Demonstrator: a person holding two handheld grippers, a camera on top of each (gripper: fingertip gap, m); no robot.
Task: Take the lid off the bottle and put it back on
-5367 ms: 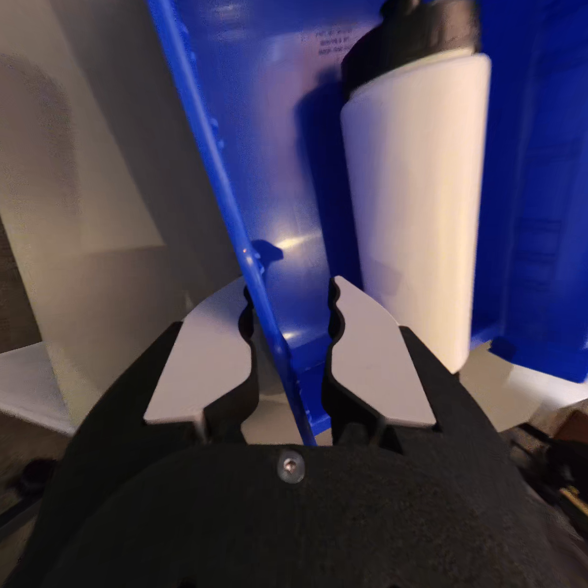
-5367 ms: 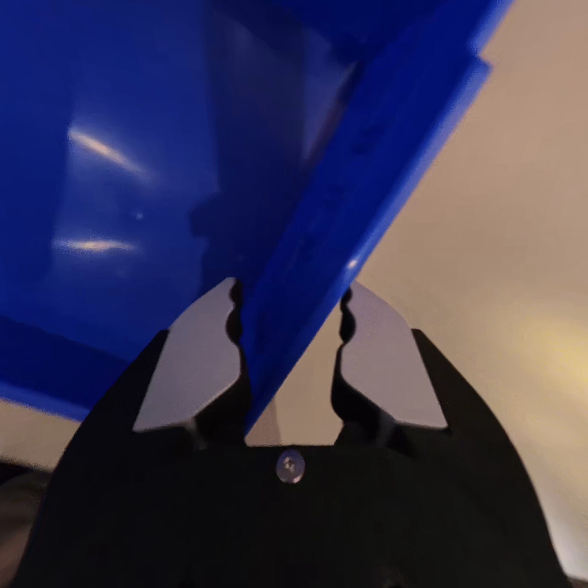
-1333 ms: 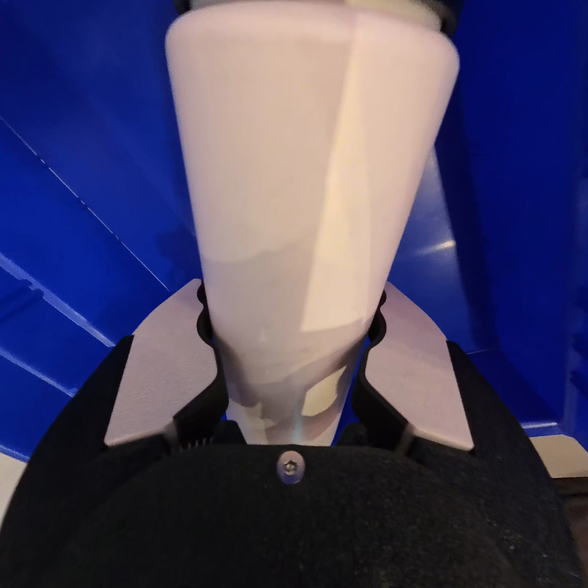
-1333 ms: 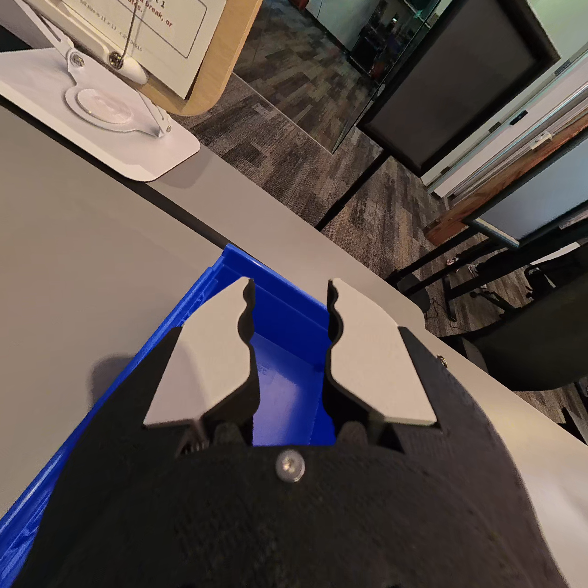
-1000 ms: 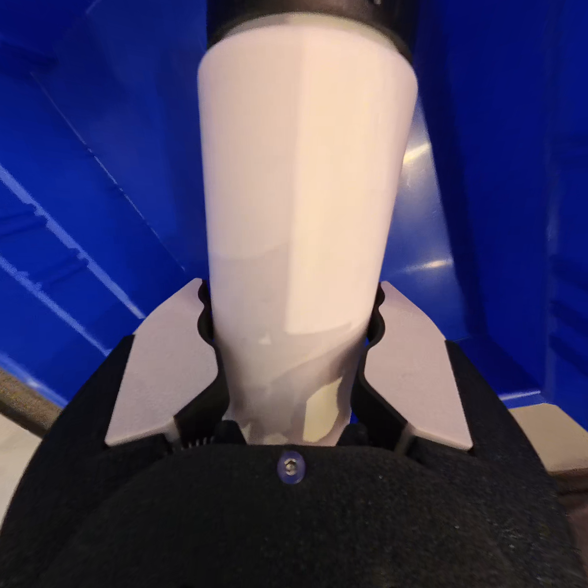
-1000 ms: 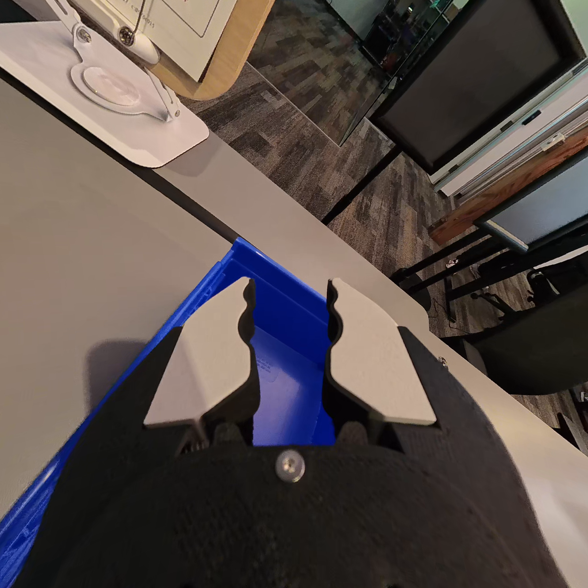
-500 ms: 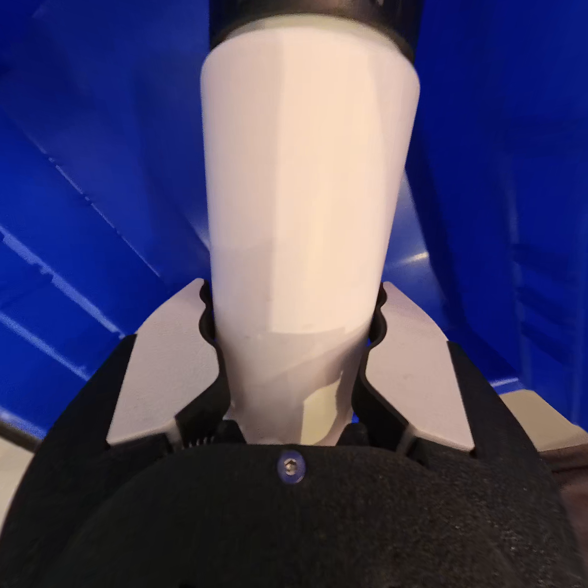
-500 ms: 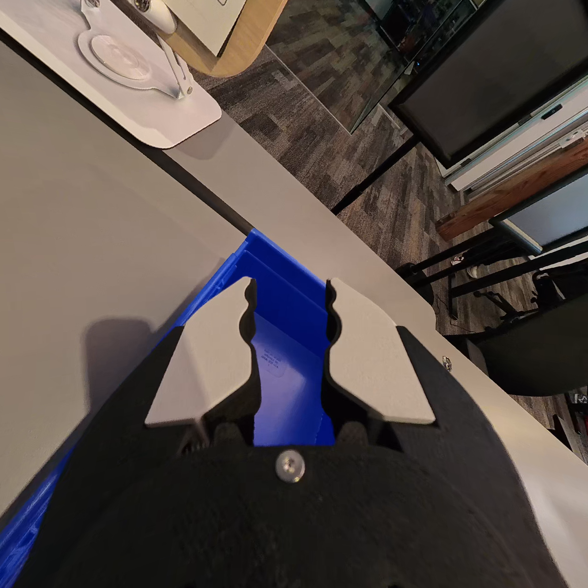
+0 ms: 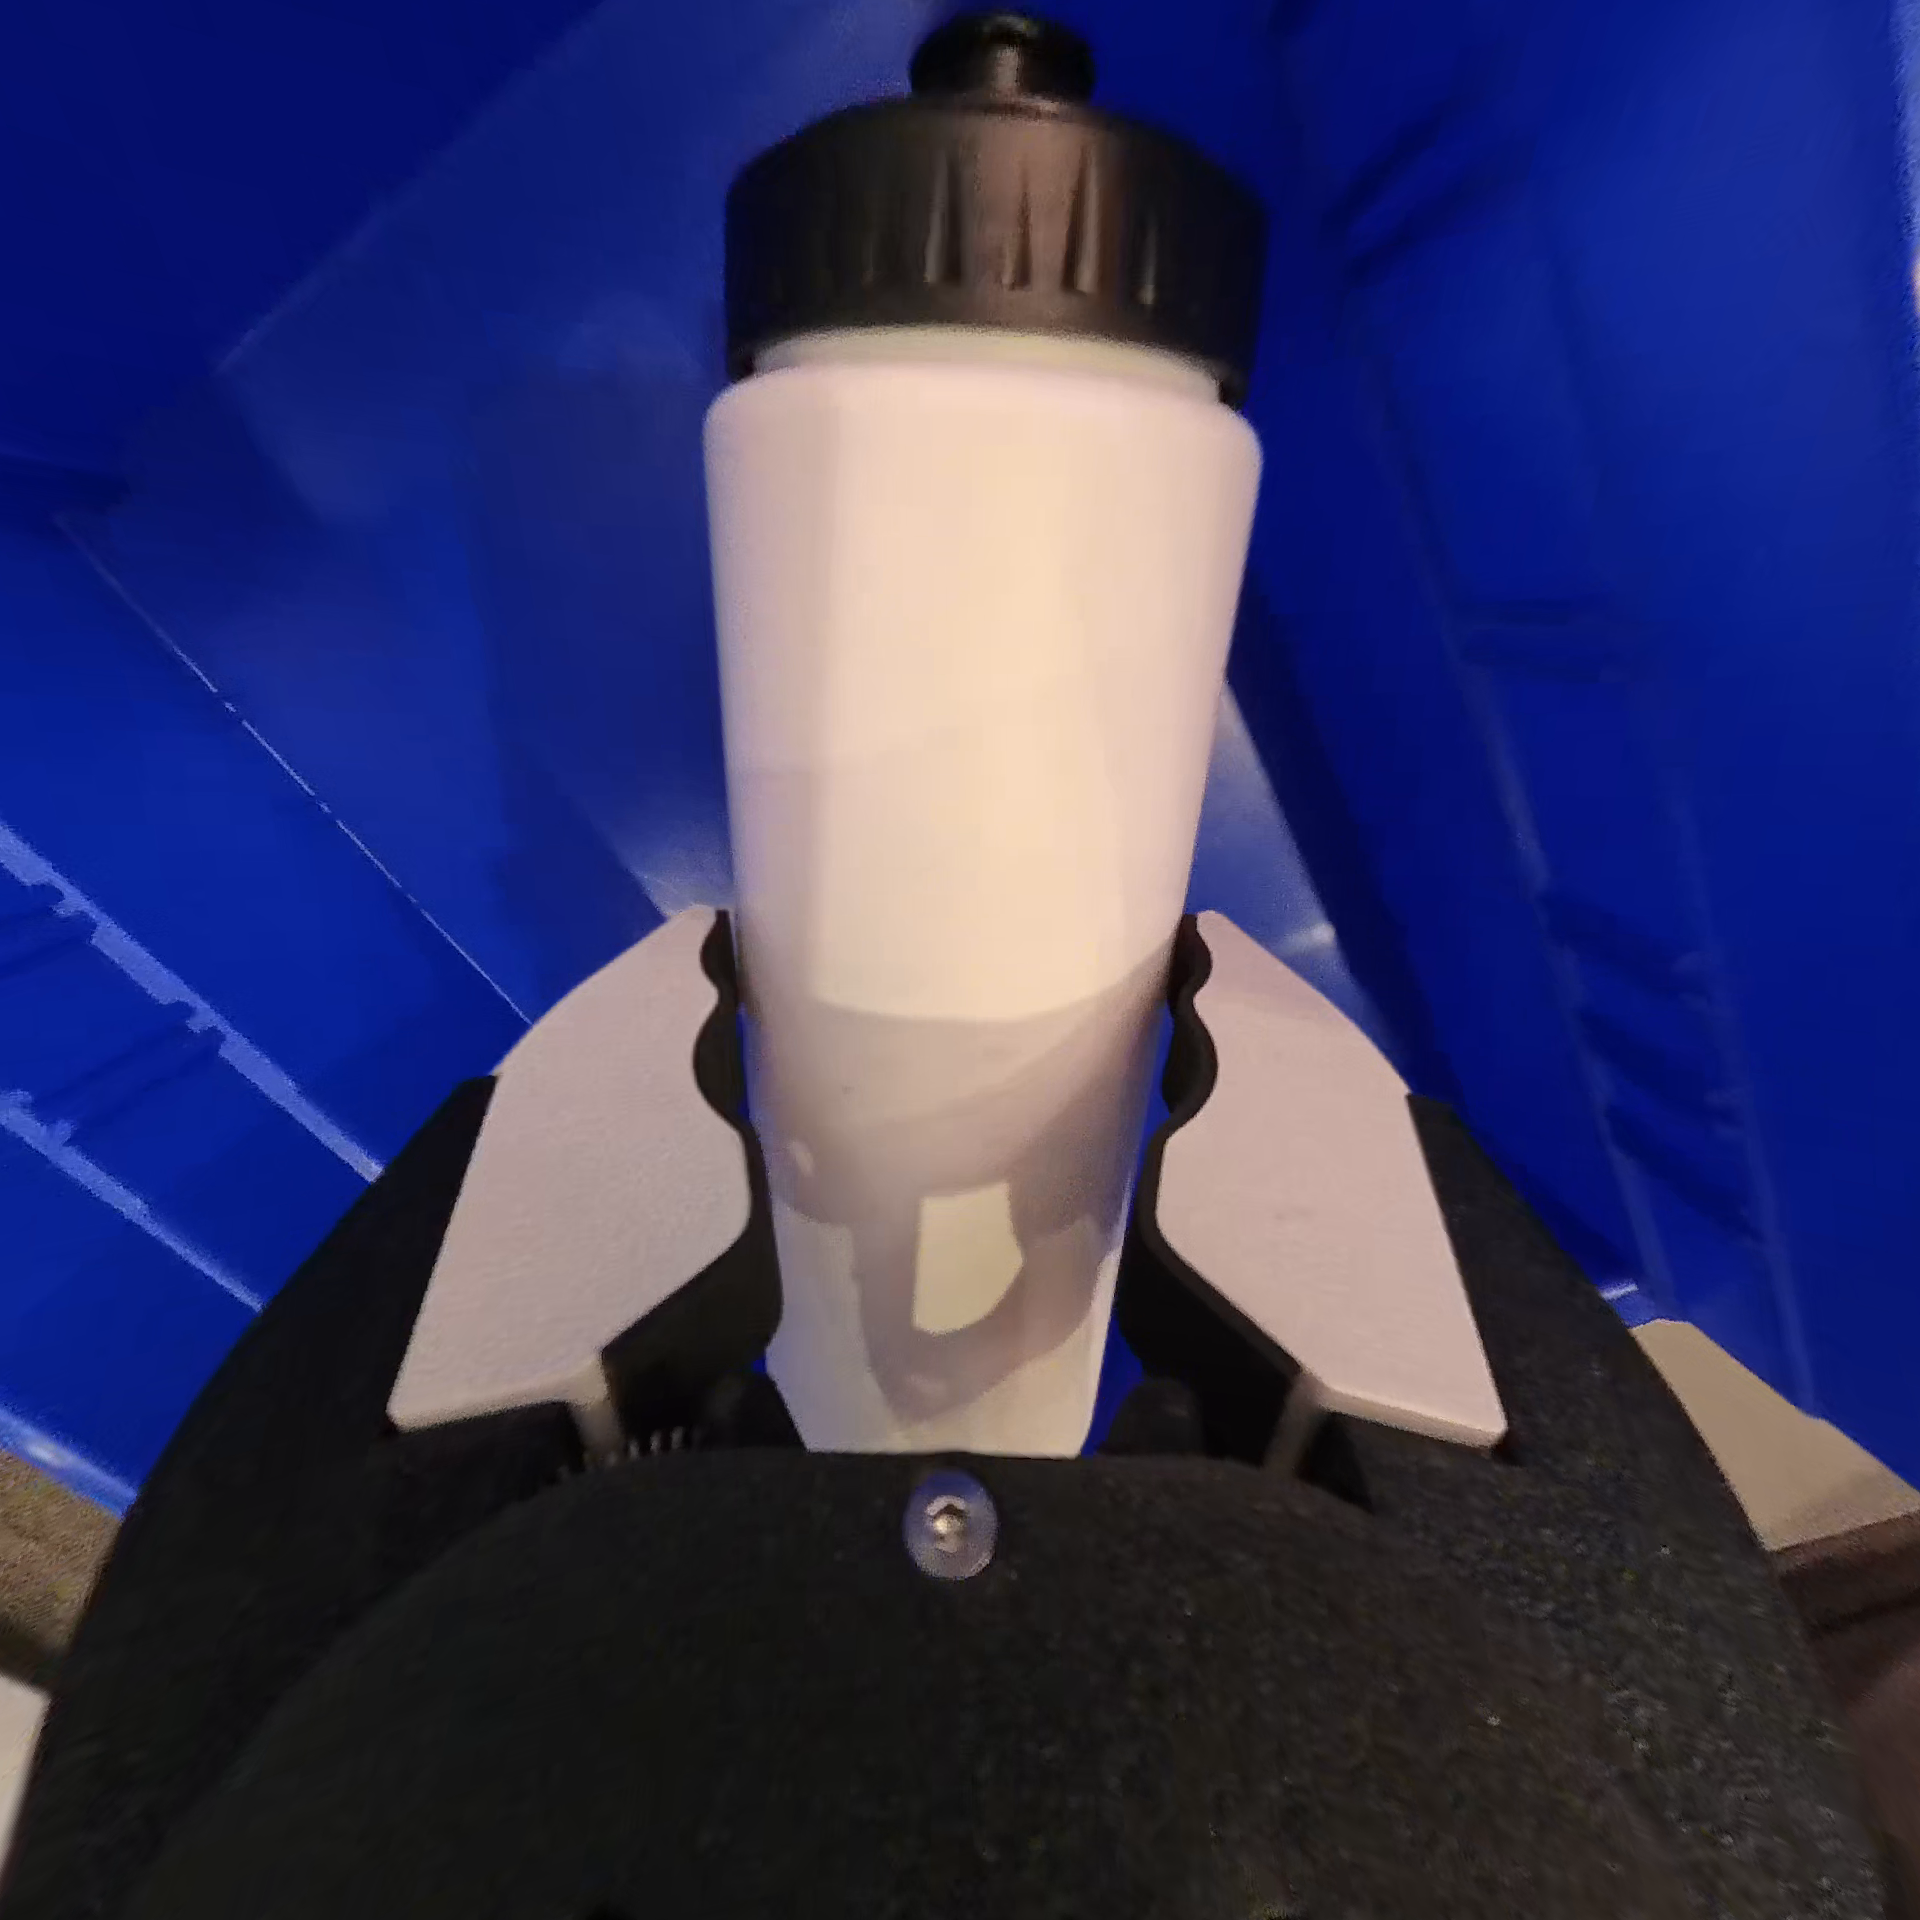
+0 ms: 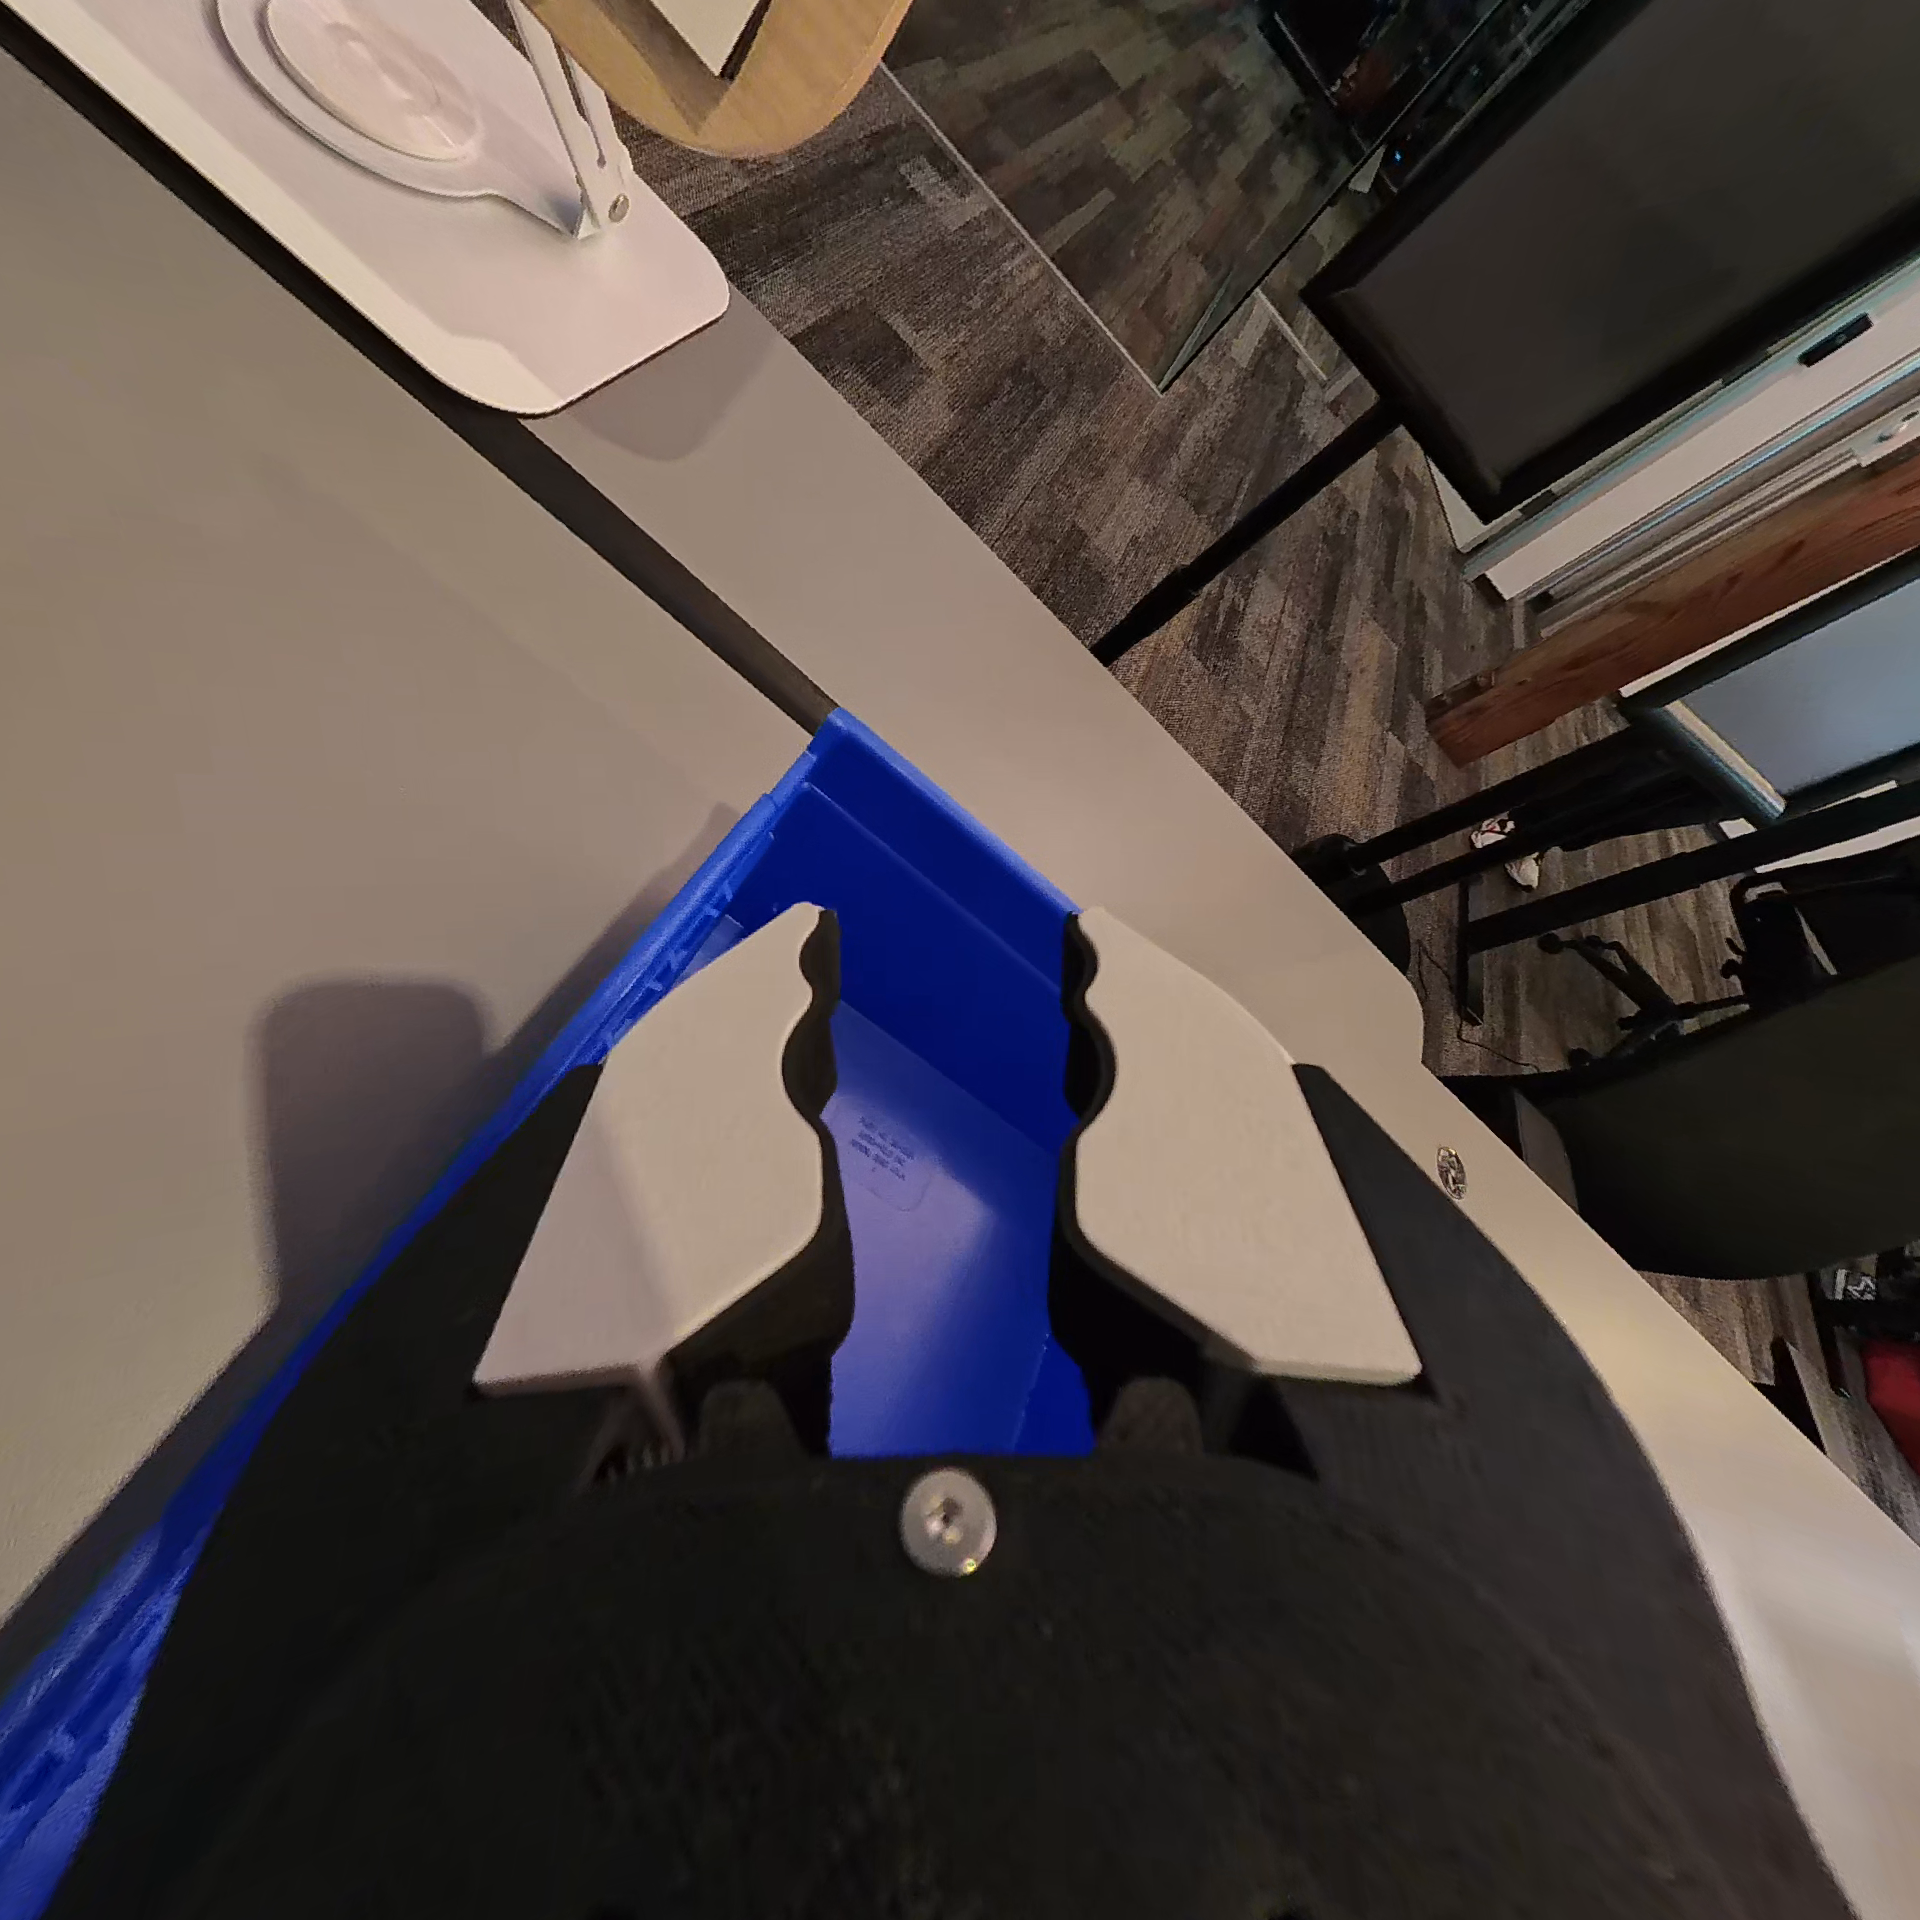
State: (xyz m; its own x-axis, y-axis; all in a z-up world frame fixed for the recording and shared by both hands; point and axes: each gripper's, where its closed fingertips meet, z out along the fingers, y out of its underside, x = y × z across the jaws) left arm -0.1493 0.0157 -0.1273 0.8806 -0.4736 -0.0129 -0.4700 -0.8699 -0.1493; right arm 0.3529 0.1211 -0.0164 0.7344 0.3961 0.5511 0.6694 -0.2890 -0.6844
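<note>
Two grippers are here, and only one has something in it. The left gripper (image 9: 954,1039) is clenched around the lower body of the white bottle (image 9: 977,665), its pads pressing both sides. The long axis of the bottle runs straight away from this gripper, along the fingers, so the black ribbed lid (image 9: 995,255) with its small spout is at the far end, still screwed on. Behind the bottle there is only the blue bin (image 9: 312,520).

The right gripper (image 10: 943,1023) is released, with a clear gap between its fingers and nothing in it. It hangs above the blue bin (image 10: 935,956), which stands on the grey table (image 10: 312,644).

I judge that the lid is for the right gripper, which must come to the far end of the bottle, across its axis.

The left wrist view shows the bottle and lid but not the other gripper. The right wrist view shows the table, a white stand base (image 10: 499,270) and the floor, but no bottle, so how far the free gripper is from the lid cannot be told.
</note>
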